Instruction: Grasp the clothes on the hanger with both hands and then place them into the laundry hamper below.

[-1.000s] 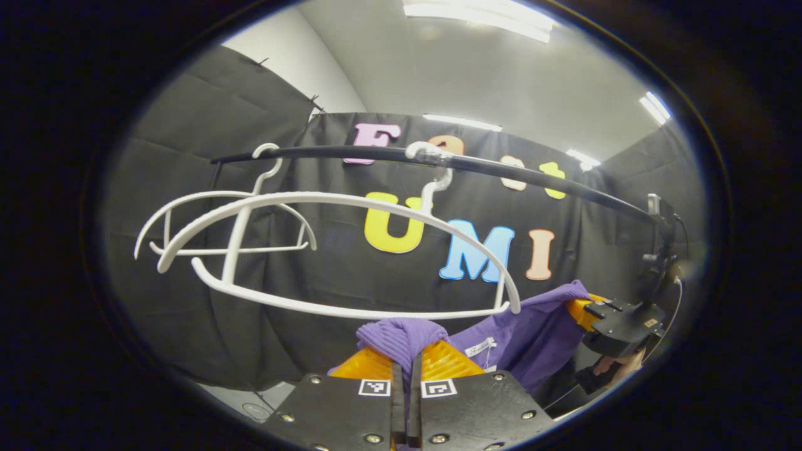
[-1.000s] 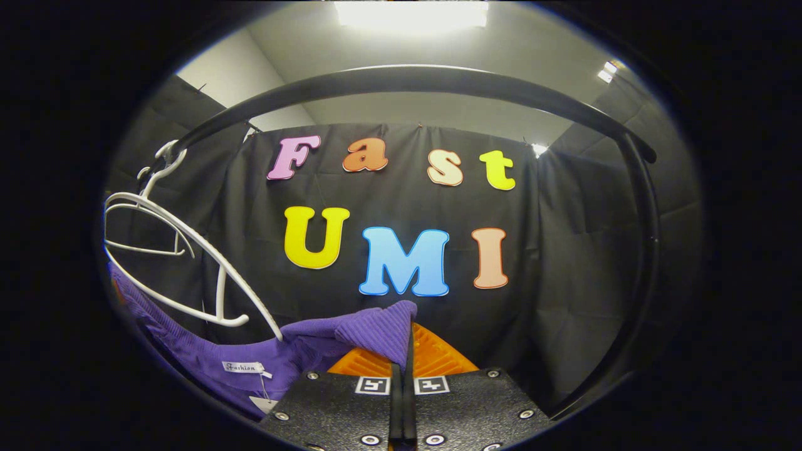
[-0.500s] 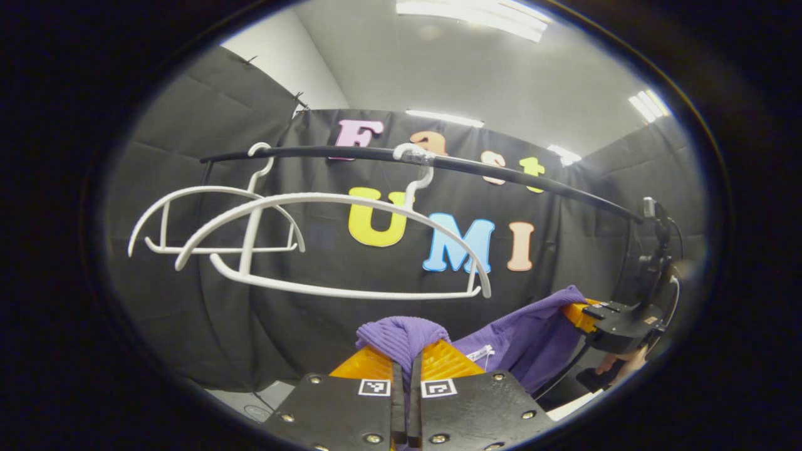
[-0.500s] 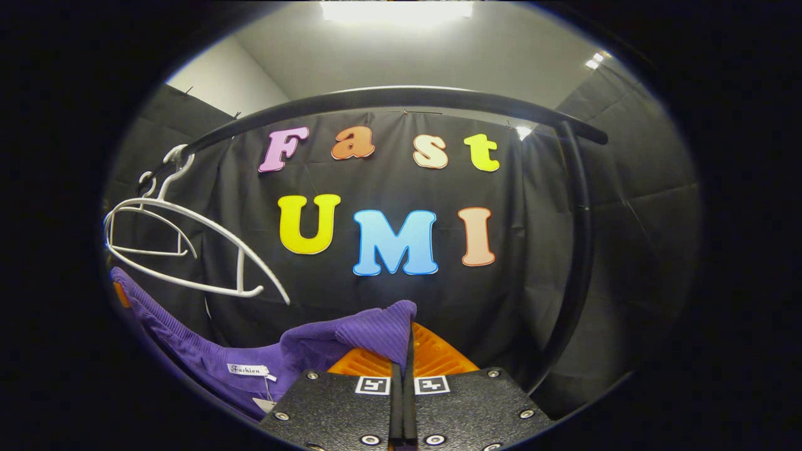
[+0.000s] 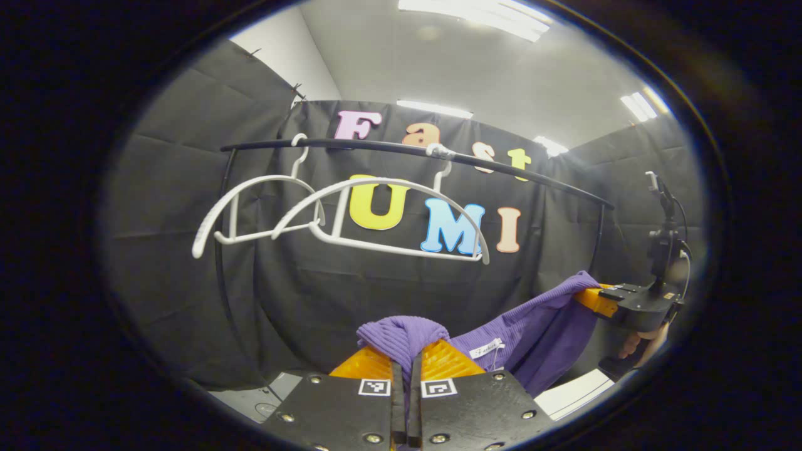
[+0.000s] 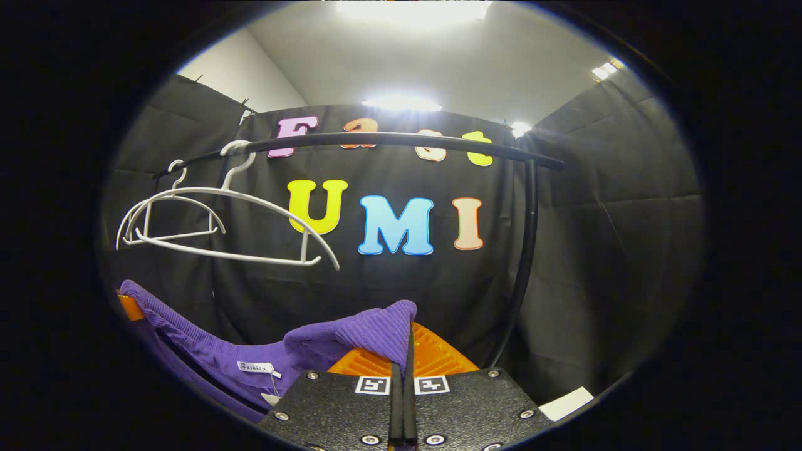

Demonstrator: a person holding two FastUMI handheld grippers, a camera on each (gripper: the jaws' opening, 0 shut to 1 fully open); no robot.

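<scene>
So over the last second the purple top [image 5: 532, 326] has come fully clear of the white hanger [image 5: 388, 216], which now hangs bare on the black rail [image 5: 388, 146], higher and farther off. The left gripper [image 5: 406, 360] and right gripper [image 6: 404, 357] are each clamped on a shoulder, with the fabric stretched between them. Looks like lowering into the hamper is next, though I can't spot it here.

Garment [image 5: 532, 326] lower part cut off at the bottom edge of both views. Its pinched folds hidden between the fingers of each gripper. Tag [image 6: 255, 367] print too small to tell. Hand [image 5: 642, 344] mostly behind the right gripper [image 5: 617, 299]. Rack [image 6: 526, 250] foot out of frame.
</scene>
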